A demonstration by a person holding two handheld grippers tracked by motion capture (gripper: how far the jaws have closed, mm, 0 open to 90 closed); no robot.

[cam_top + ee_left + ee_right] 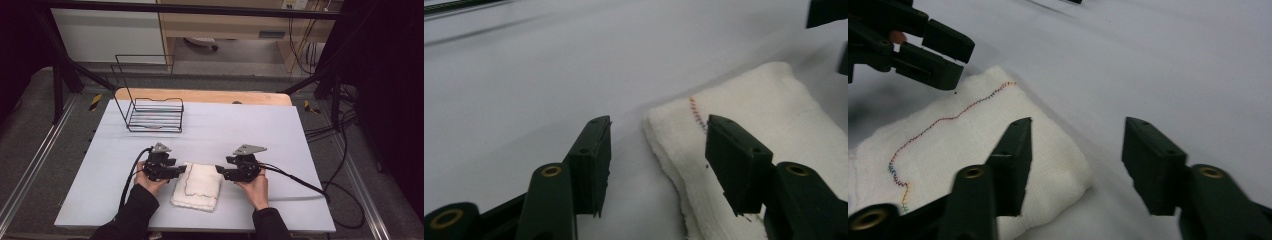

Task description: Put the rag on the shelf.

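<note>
Towel [197, 186] is folded into a thick white pad, lying flat on the grey table [240, 125], near the front edge and well in front of the wire rack [152, 114]. Your left gripper [181, 171] sits just off the towel's left side, right gripper [220, 173] just off its right side, both pointing inward at it. Both sets of jaws stand about half open with nothing between the pads. In the left gripper view 1 jaw hangs over the towel's edge near the stitched hem [695, 113], the other over bare table. In the right gripper view 1 jaw is over the towel's corner, the other clear of it. That reads as a release: towel rests on its own, no cloth pinched, so the fold looks done. With the 2 grippers symmetric about the towel, you're set to re-grip opposite edges or back off cleanly. Rack is the likely destination, my guess only.
</note>
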